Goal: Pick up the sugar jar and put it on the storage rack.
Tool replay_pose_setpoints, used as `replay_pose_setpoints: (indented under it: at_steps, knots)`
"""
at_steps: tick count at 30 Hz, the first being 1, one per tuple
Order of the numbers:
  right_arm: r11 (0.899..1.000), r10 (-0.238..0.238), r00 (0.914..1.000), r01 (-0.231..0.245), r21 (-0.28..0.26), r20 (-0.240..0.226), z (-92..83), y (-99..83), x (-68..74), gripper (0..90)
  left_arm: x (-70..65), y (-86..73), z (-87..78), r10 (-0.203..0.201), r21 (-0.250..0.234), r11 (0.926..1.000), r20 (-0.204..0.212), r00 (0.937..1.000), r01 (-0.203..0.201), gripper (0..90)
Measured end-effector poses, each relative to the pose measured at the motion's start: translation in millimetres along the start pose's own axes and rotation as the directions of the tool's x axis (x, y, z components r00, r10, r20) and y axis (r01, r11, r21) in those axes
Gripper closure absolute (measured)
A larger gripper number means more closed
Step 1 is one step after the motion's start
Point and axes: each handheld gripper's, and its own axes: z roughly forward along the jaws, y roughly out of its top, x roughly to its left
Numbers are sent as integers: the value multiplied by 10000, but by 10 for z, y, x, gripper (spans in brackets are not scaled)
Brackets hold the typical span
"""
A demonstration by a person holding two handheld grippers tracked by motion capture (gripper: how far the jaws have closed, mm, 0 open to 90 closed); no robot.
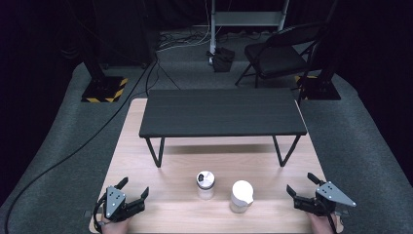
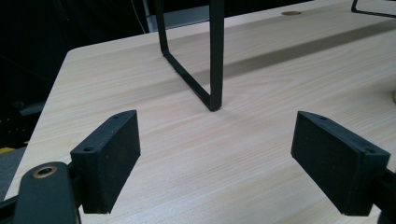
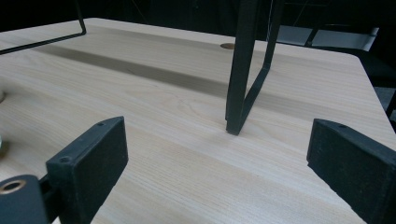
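Both claws, left claw (image 1: 132, 191) and right claw (image 1: 300, 187), gape empty on the table (image 1: 160, 204); between them stand a likely fragile glass shaker (image 1: 205, 185) and white jar (image 1: 241, 196), best gripped mid-body.

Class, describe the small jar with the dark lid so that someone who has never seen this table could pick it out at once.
Start at the wooden table and find the black shelf standing on thin legs. In front of it, near the front edge, two small containers stand side by side. The clear jar is the left one, with a dark lid, while the white jar beside it is wholly white.
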Motion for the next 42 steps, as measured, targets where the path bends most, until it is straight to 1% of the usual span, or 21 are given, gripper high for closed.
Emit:
replay_pose_setpoints:
  at_steps: [8, 26, 30, 42]
  knots:
    - [10000, 45, 10000, -45, 66, 36, -4, 9, -8, 50, 5, 13, 5, 11, 74, 10000, 24, 10000, -12, 154]
    - [9998, -127, 9999, 127, 138, 37, 4, 22, 6, 55, 26, 14, 8, -37, 78, 10000, 202, 9998, 36, 152]
    - [9998, -126, 9999, 125, 144, 35, 4, 23, 7, 54, 38, 12, 9, -55, 56, 10000, 315, 9995, 53, 151]
    - [9996, -190, 9998, 190, 190, 23, 8, 31, 14, 55, 61, 31, 38, 102, 78, 9999, 938, 9955, -110, 142]
